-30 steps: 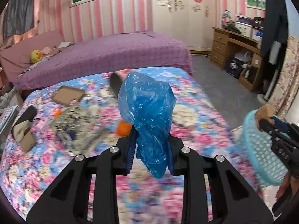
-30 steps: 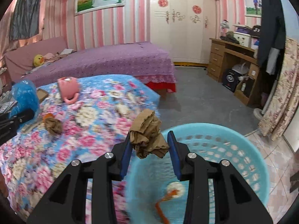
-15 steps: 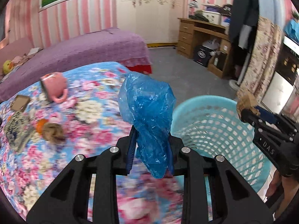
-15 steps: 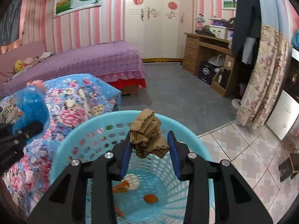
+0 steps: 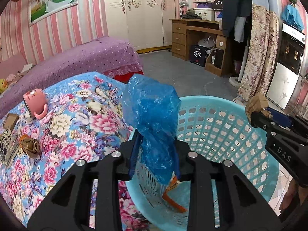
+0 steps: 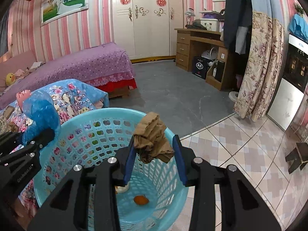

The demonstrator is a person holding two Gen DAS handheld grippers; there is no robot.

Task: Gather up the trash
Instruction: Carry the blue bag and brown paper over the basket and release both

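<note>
A crumpled blue plastic bag (image 5: 152, 107) stands upright between the pads of my left gripper (image 5: 156, 142), whose jaws are opening. It hangs over the near rim of the light blue mesh basket (image 5: 221, 127). My right gripper (image 6: 154, 142) is shut on a brown crumpled wad (image 6: 152, 134) and hovers above the basket (image 6: 86, 127). Orange peel (image 6: 141, 200) and a whitish scrap lie on the basket's bottom. In the left wrist view the right gripper (image 5: 261, 115) with its wad (image 5: 256, 103) sits over the basket's far right rim. In the right wrist view the bag (image 6: 40, 111) shows at the left.
The floral bedspread (image 5: 77, 127) left of the basket carries a pink mug (image 5: 35, 102), another brown wad (image 5: 29, 146), a cardboard piece (image 5: 10, 121) and printed paper. Behind it stands a purple bed (image 5: 86, 57). A wooden desk (image 6: 200, 44) and flowered curtain (image 6: 258, 67) stand at the right.
Both grippers swung right, from over the floral bed to over the basket, each still carrying its load. The left jaws stand slightly wider around the bag.
</note>
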